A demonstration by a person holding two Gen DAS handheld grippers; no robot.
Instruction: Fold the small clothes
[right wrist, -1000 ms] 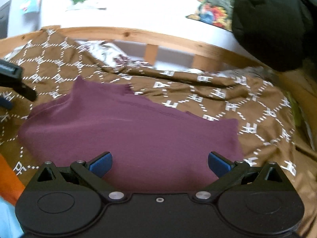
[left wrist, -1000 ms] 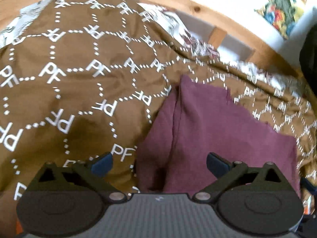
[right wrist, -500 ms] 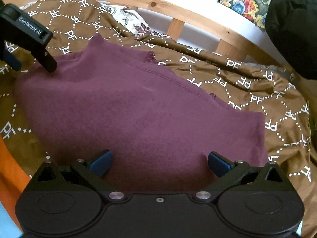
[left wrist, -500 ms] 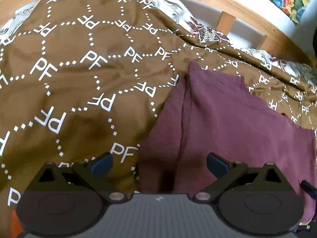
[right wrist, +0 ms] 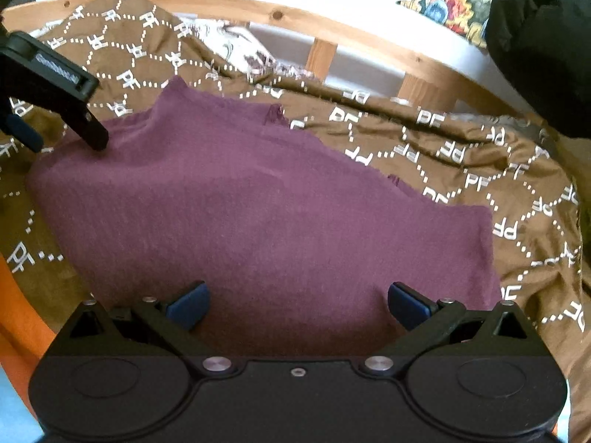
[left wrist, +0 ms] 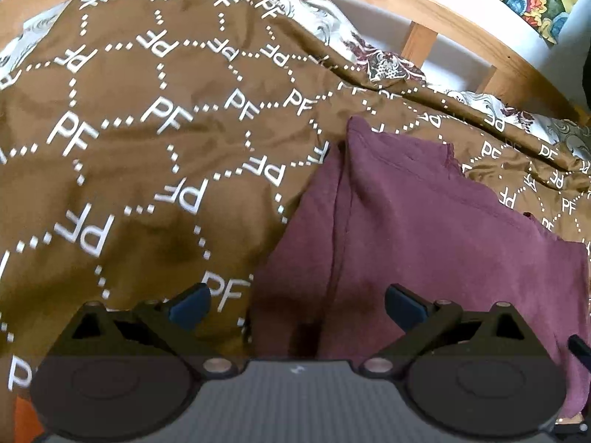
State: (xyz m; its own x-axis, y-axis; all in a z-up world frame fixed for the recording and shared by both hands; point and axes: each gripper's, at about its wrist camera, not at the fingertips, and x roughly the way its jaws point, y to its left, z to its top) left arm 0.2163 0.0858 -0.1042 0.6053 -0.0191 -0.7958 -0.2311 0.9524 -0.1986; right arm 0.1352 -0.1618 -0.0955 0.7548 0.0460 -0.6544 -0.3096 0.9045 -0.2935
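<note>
A maroon garment [right wrist: 258, 214] lies flat on a brown bedspread [left wrist: 129, 147] printed with white letters. In the left wrist view the garment [left wrist: 424, 236] fills the lower right, with a folded left edge. My left gripper [left wrist: 297, 304] is open just above that edge, nothing between its blue pads. My right gripper [right wrist: 297, 304] is open over the garment's near edge, empty. In the right wrist view the left gripper [right wrist: 55, 110] shows at the far left, one fingertip over the garment's left corner.
A curved wooden bed rail [right wrist: 332, 37] runs behind the bedspread. A patterned sheet [left wrist: 384, 62] peeks out under it. A dark bulky shape [right wrist: 543, 37] sits at the upper right. An orange strip [right wrist: 18, 317] shows at the lower left.
Both grippers have come closer to the garment and lower, so it looms larger. In the right wrist view the left gripper has moved in over the garment's left corner. Both stayed open.
</note>
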